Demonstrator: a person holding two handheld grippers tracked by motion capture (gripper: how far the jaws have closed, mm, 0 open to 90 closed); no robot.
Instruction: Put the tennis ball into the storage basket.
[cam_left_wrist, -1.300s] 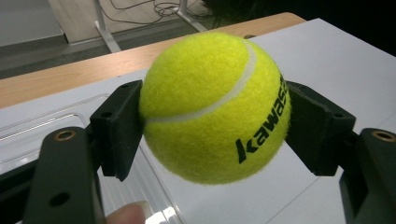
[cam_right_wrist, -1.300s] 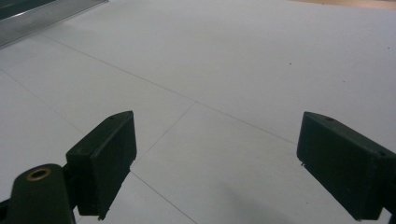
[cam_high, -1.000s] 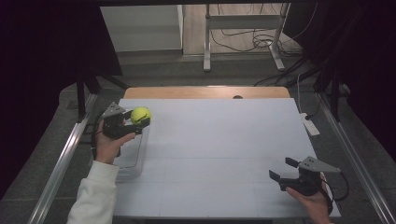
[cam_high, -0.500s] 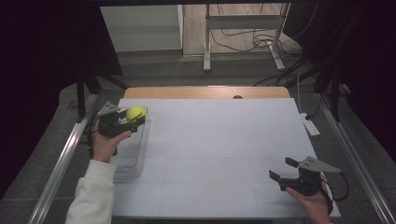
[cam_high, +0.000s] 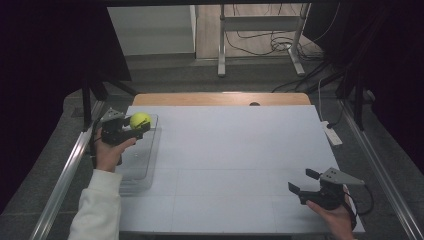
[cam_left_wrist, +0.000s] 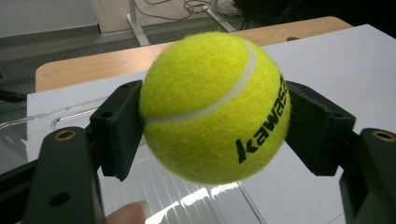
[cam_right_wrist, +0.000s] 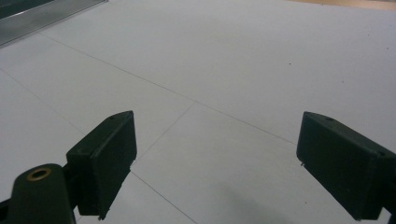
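One tennis ball (cam_high: 140, 120), yellow-green with black lettering, sat clamped in your left gripper (cam_high: 131, 128); in the left gripper view both black pads (cam_left_wrist: 117, 128) pressed its sides and it hung clear of any surface. You held it at the far left of the table (cam_high: 240, 150), above the far end of a clear plastic tray (cam_high: 142, 167) that lay along the left edge of the white sheet. Your left hand (cam_high: 107, 152) gripped the tool body from the near side, its white sleeve (cam_high: 97, 210) running to the near edge. Your right gripper (cam_high: 303, 182) was at the near right corner, well apart from the ball, its jaws spread wide with only bare white surface between them.
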